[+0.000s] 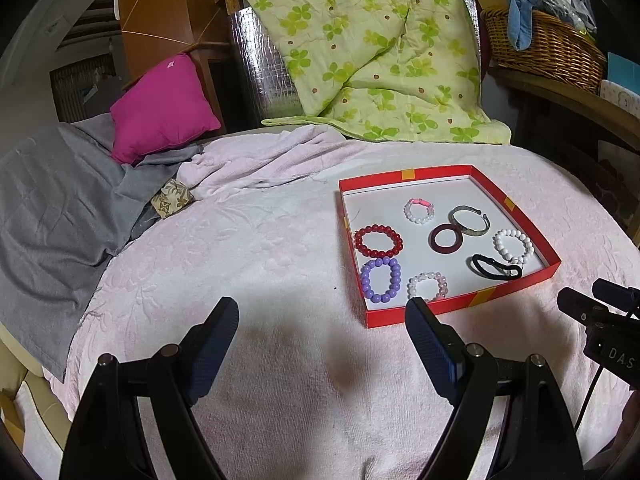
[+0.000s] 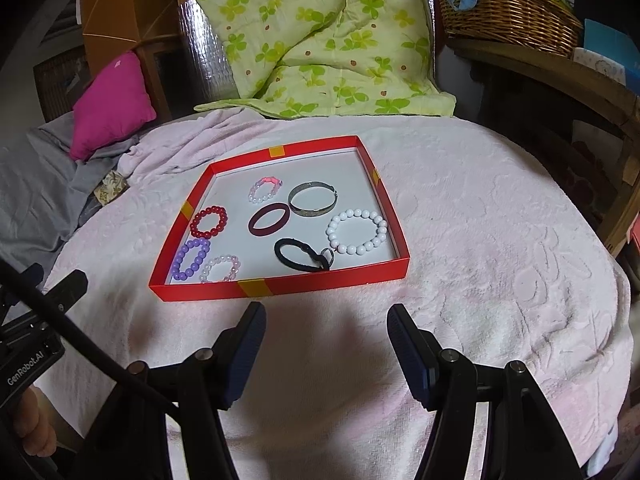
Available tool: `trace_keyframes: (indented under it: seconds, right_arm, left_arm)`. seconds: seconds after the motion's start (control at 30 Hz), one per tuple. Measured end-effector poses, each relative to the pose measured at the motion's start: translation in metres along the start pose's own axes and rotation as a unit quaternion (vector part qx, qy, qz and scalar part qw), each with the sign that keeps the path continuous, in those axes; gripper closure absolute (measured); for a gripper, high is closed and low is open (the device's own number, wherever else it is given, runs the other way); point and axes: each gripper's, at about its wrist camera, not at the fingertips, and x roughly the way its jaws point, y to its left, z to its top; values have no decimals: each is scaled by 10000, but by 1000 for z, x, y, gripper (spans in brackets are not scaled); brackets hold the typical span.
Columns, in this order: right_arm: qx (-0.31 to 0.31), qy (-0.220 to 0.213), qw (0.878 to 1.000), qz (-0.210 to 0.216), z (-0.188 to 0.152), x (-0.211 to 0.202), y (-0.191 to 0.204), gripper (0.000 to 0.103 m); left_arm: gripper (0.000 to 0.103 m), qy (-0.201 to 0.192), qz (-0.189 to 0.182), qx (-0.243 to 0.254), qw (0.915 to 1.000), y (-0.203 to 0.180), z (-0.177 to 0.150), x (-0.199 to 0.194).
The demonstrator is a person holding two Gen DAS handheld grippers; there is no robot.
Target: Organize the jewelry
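A pale pink towel [image 2: 460, 248], nubby terry with raised flower patterns, covers the round surface under me. Behind it a quilted green clover blanket [image 2: 312, 36] slumps in soft folds, beside a magenta cushion [image 2: 112, 104] and a woven wicker basket [image 2: 508, 8].

On the towel lies a shallow square red cardboard tray [image 2: 280, 286] with yellow tape patches and a smooth white floor. Inside it, all flat and apart: a white bead bracelet [image 2: 357, 231] nearest the right wall, a silvery metal bangle [image 2: 312, 202], a dark red glossy ring bangle [image 2: 269, 219], a black fabric hair tie [image 2: 302, 259], and red [image 2: 209, 222], purple [image 2: 191, 258], clear pink [image 2: 220, 268] and small pearl-pink [image 2: 265, 190] bead bracelets.

My left gripper [image 1: 320, 322] and right gripper [image 2: 326, 326] hover just short of the tray's near wall, ribbed dark pads spread wide, grasping nothing.
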Motion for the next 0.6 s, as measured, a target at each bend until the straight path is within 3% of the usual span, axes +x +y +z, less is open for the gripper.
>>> trace_keyframes:
  seconds: [0.6]
  right_arm:
    - [5,16,10000,4,0,1,1,36]
  left_arm:
    - [17,15,-22,83,10000,2,-2,1]
